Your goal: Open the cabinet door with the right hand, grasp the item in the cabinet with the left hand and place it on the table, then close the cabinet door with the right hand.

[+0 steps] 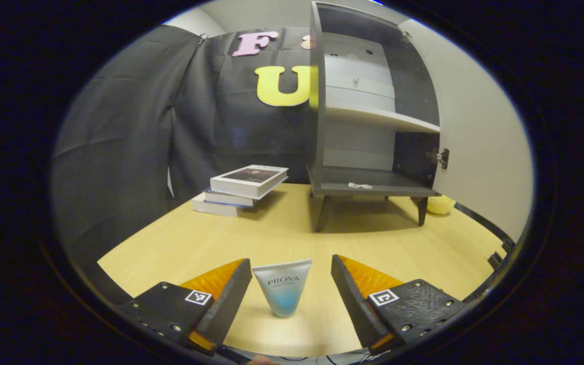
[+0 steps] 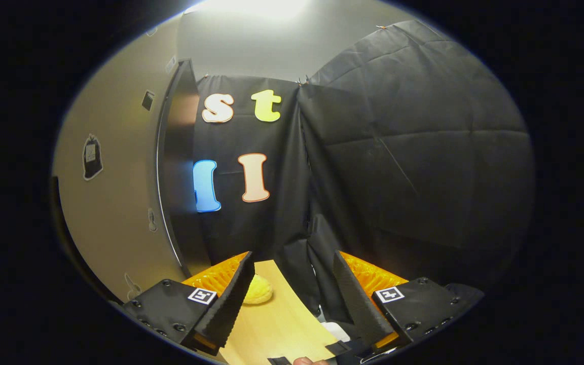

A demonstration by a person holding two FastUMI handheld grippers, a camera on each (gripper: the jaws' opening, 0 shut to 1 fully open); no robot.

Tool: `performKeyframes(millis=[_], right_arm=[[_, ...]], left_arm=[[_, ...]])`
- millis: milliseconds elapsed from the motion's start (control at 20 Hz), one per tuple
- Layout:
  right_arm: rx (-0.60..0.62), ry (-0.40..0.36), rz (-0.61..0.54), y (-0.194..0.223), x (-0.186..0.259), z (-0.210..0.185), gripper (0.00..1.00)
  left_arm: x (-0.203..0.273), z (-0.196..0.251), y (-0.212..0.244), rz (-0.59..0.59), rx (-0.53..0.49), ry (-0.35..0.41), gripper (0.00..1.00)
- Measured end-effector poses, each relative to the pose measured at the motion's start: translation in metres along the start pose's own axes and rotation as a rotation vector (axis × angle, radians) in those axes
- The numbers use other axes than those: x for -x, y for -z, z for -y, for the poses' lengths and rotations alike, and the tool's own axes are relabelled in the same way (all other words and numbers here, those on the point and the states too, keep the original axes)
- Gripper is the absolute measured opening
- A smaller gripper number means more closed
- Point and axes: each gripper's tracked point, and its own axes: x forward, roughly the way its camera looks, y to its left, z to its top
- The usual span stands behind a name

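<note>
**Tube set down on the worktop; the door is left to close**

In the left gripper view, the left gripper [image 1: 290,291] stands with its fingers apart, and the tube [image 1: 283,286] stands upright on its cap between them, on the worktop [image 1: 180,243]. A gap shows on each side of the tube, so neither finger presses on it. Judged from this, the placing step is finished and the last step, closing the door, is due. The left gripper needs only to draw back without knocking the tube over.

Farther off stands the cabinet [image 1: 368,126], open, its shelves bare but for a small white scrap on the bottom board. A stack of books [image 1: 241,190] lies to its left, and a yellow soft object [image 1: 440,205] sits on the worktop by its right foot.

The right gripper view adds what the other lacks: the right gripper [image 2: 292,299], fingers apart and holding nothing, with the open cabinet door [image 2: 178,167] edge-on at far left. The next move calls for swinging left to reach that door and push it shut.
</note>
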Motion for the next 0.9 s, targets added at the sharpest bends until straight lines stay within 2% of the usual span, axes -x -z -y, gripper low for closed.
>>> performKeyframes(millis=[100,150,200,250,300,350,400,450,500,550,600,700,750,800,850,900], right_arm=[[-0.017,-0.030,-0.004,0.003,0.001,-0.003,0.98],[-0.040,-0.050,-0.006,0.005,0.001,-0.007,0.98],[-0.057,-0.067,-0.006,0.005,0.002,-0.010,0.93],[-0.065,-0.082,-0.003,0.005,0.003,-0.011,0.98],[-0.066,-0.097,0.001,0.004,0.004,-0.013,0.93],[-0.063,-0.115,0.009,0.002,0.006,-0.016,0.93],[-0.057,-0.135,0.010,0.002,0.008,-0.019,0.98],[-0.044,-0.147,0.000,0.007,0.013,-0.019,0.98],[-0.033,-0.149,-0.007,0.010,0.018,-0.017,0.92],[-0.030,-0.151,-0.006,0.011,0.024,-0.017,0.93],[-0.038,-0.154,-0.004,0.010,0.030,-0.017,0.98],[-0.057,-0.179,0.000,0.008,0.040,-0.024,0.98],[-0.061,-0.195,-0.002,0.006,0.044,-0.027,0.93],[-0.065,-0.203,0.000,0.002,0.047,-0.028,0.98],[-0.066,-0.208,0.001,-0.002,0.050,-0.026,0.93],[-0.067,-0.214,0.013,-0.008,0.055,-0.026,0.98]], left_arm=[[0.012,0.000,-0.020,0.011,-0.010,-0.007,0.94],[0.018,0.002,-0.033,0.018,-0.008,-0.005,0.96],[0.026,0.003,-0.048,0.026,-0.009,-0.007,0.96],[0.034,0.005,-0.065,0.036,-0.015,-0.009,0.96],[0.041,0.007,-0.084,0.043,-0.023,-0.013,0.96],[0.047,0.010,-0.105,0.056,-0.035,-0.015,0.94],[0.052,0.007,-0.123,0.057,-0.062,-0.052,0.96],[0.056,-0.001,-0.141,0.048,-0.086,-0.112,0.94],[0.064,-0.001,-0.155,0.035,-0.091,-0.140,0.96],[0.068,0.008,-0.172,0.039,-0.076,-0.127,0.96],[0.073,0.017,-0.190,0.049,-0.056,-0.113,0.95],[0.087,0.024,-0.221,0.054,-0.024,-0.109,0.96],[0.090,0.029,-0.236,0.056,-0.013,-0.100,0.96],[0.093,0.034,-0.251,0.063,-0.002,-0.084,0.96],[0.095,0.039,-0.268,0.075,0.006,-0.068,0.96],[0.094,0.041,-0.282,0.081,0.005,-0.061,0.94]])
